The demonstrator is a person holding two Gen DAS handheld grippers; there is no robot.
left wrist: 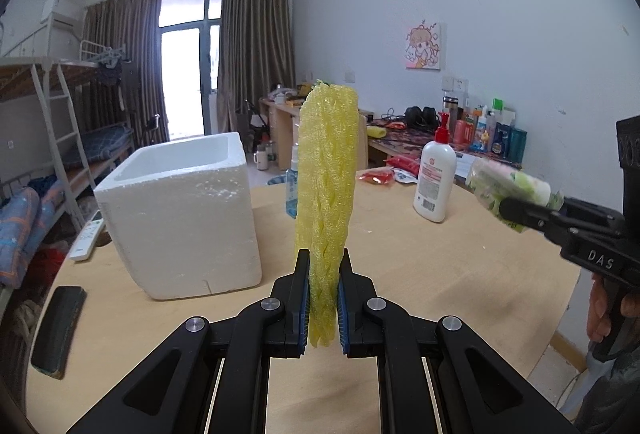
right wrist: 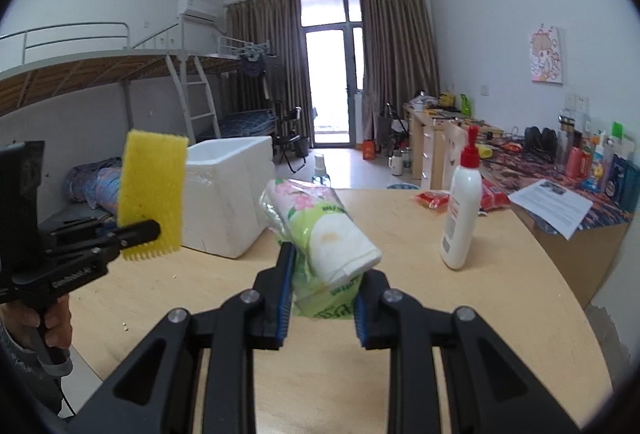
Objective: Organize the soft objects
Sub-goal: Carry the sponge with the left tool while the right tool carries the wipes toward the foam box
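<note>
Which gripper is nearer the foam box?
Left. The left gripper, shut on the yellow sponge, is just right of the foam box. The right gripper, shut on the tissue pack, is farther right, by the lotion bottle.

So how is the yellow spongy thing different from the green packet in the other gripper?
The yellow sponge is bare, flat and stands upright; the tissue packet is plump, wrapped in green flowery plastic and tilted. The sponge is one colour, the packet printed. Both look soft, each clamped in a gripper above the table.
</note>
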